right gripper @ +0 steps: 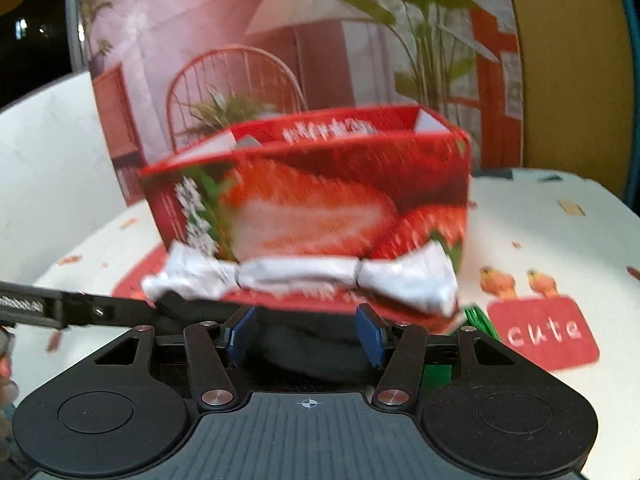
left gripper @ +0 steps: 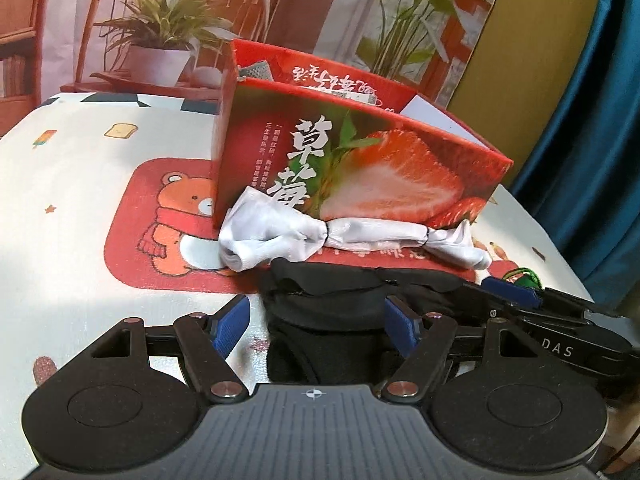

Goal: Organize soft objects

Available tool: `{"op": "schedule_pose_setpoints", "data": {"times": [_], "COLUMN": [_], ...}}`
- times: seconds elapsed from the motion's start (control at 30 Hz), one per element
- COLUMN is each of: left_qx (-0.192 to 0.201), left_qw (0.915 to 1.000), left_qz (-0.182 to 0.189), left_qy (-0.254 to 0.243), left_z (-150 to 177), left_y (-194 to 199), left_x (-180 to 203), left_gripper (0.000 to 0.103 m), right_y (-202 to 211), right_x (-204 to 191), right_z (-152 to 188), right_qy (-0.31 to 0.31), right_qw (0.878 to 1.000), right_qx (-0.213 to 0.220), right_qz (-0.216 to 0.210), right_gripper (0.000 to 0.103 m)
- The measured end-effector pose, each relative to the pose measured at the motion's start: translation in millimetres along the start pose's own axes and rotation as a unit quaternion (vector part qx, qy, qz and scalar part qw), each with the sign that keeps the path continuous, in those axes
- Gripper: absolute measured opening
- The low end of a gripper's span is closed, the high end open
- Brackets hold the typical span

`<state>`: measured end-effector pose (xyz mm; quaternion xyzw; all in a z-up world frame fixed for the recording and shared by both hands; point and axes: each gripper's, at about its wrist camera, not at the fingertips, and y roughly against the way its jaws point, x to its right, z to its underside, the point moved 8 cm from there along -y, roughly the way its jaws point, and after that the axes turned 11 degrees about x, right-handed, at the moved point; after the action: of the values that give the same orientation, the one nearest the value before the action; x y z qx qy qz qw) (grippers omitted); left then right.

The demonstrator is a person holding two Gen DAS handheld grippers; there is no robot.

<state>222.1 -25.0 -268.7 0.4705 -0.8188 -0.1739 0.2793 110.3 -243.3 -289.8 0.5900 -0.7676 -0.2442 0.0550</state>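
Between the blue pads of the left gripper (left gripper: 318, 326) lies one end of a black cloth (left gripper: 340, 300); the jaws stand apart, the left pad clear of the fabric, while whether the right pad touches it cannot be told. The right gripper (right gripper: 306, 336) sits at the other end of the same black cloth (right gripper: 308, 354), which fills the gap between its pads; whether they press on it or only flank it cannot be told from the blurred view. Just beyond the black cloth, a white cloth (left gripper: 320, 236), bunched and pinched at two points like a wrapped sweet, lies along the foot of a red strawberry box (left gripper: 360, 168). The box stands open-topped on a table cover (left gripper: 80, 184) printed with a bear and small snacks. A green object (right gripper: 478, 318) peeks out beside the right gripper.
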Motion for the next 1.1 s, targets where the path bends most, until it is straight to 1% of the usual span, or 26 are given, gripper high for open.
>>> {"op": "schedule_pose_setpoints", "data": {"times": [0.1,0.2,0.27,0.3,0.37,0.43,0.53,0.6,0.7,0.87,0.93,1.1], "left_qx": [0.003,0.002,0.003,0.003,0.003,0.001,-0.004,-0.008,-0.005,0.014,0.02,0.029], "left_qw": [1.0,1.0,0.9999,0.9997,0.9991,0.9987,0.9977,0.9972,0.9975,0.9984,0.9984,0.9987], "left_qz": [-0.003,-0.004,-0.001,0.001,0.005,0.006,0.006,0.004,0.001,0.007,0.009,0.021], "left_qy": [0.001,0.006,0.017,0.024,0.041,0.051,0.067,0.075,0.07,0.055,0.051,0.035], "left_z": [0,2,3,3,2,0,-1,1,1,-5,-9,-19], "left_y": [0,-2,-4,-4,-7,-10,-18,-20,-18,-7,-2,2], "left_x": [-2,-3,-5,-7,-10,-12,-16,-19,-19,-12,-8,11], "left_gripper": [0.075,0.075,0.073,0.073,0.066,0.062,0.061,0.058,0.058,0.058,0.058,0.058], "right_y": [-5,-7,-8,-8,-9,-10,-12,-13,-14,-11,-5,19], "right_x": [3,-3,-6,-8,-11,-15,-16,-16,-16,-17,-17,-13], "right_z": [9,14,15,15,16,18,17,17,16,11,6,-16], "right_qy": [-0.001,0.028,0.029,0.028,0.037,0.054,0.055,0.055,0.056,0.044,0.046,0.061], "right_qw": [1.0,1.0,0.999,0.999,0.999,0.998,0.998,0.998,0.998,0.999,0.999,0.997], "right_qx": [-0.01,-0.009,-0.009,-0.009,-0.011,-0.015,-0.015,-0.015,-0.016,-0.01,-0.001,0.039], "right_qz": [0.002,-0.002,-0.009,-0.014,-0.022,-0.022,-0.025,-0.025,-0.024,-0.028,-0.027,-0.015], "right_gripper": [0.053,0.054,0.055,0.057,0.06,0.061,0.062,0.062,0.062,0.06,0.06,0.06]}}
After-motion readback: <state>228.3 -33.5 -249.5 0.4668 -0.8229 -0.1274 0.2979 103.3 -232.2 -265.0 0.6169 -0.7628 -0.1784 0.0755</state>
